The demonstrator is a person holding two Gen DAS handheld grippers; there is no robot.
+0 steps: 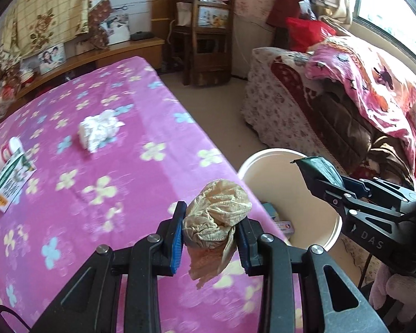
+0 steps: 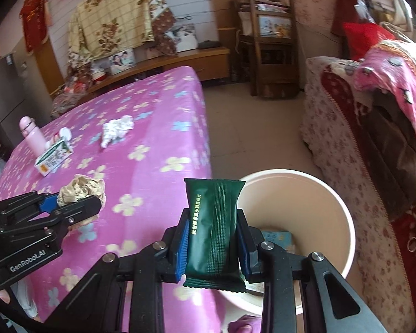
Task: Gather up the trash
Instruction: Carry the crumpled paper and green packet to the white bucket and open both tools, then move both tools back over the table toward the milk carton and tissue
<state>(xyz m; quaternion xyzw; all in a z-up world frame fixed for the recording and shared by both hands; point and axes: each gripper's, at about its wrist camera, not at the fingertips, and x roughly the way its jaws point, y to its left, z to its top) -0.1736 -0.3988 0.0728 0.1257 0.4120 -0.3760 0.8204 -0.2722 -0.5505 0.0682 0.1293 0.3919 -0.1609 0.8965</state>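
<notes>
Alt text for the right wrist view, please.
The right gripper holds a dark green snack wrapper in its jaws above a cream bin. To the left, the left gripper grips a crumpled beige tissue over the pink floral bedspread.

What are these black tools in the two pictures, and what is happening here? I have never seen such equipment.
These are two hand-held grippers; a person holds one in each hand. Each carries a camera that looks forward along its jaws, so each picture comes from one gripper.

In the left wrist view, the left gripper clamps a crumpled beige paper above the table's pink flowered cloth. In the right wrist view, the right gripper clamps a dark green packet by the rim of a cream bin standing on the floor.

On the table lie a crumpled white tissue, a green and white box and a pink bottle.
</notes>
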